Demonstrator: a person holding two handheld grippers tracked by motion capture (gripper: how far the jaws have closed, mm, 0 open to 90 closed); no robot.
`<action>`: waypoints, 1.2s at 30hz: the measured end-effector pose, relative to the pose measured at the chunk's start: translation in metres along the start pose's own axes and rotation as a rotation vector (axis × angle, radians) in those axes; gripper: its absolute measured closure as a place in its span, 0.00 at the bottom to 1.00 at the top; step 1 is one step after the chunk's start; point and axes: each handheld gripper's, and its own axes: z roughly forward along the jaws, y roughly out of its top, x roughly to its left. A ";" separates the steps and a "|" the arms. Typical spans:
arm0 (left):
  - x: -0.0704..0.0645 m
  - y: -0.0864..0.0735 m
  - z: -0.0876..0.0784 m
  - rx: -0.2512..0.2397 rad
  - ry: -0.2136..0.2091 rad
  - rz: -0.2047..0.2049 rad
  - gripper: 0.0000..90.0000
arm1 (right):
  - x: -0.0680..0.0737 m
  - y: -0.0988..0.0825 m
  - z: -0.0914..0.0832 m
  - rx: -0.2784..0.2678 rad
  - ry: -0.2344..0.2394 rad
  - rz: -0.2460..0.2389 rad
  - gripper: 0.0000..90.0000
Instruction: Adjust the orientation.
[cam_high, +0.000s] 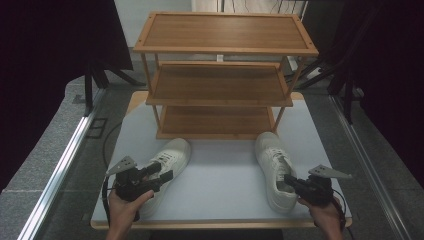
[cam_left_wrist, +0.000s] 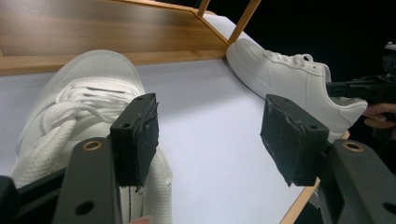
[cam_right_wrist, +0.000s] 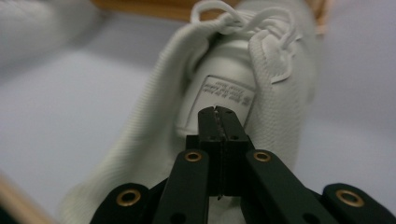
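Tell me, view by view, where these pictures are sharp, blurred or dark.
High view: evenly lit table and wooden rack, dark surroundings at both sides. Left gripper view: sharp on the left shoe and the right shoe, black background top right. Right gripper view: right shoe's edges soft and blurred, only its tongue label near focus, text unreadable.

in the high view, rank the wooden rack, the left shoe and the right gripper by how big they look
1. wooden rack, largest by far
2. left shoe
3. right gripper, smallest, though it sits nearer the camera
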 end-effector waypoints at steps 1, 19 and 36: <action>0.000 0.000 0.000 0.000 -0.001 0.002 0.41 | 0.000 0.000 0.000 0.000 0.000 0.000 0.99; 0.003 -0.002 -0.005 -0.005 0.015 -0.019 0.41 | 0.066 0.004 0.007 0.097 -0.089 -0.257 0.99; 0.015 -0.001 -0.020 -0.044 0.025 -0.053 0.41 | 0.036 0.007 -0.012 -0.008 0.072 -0.152 0.90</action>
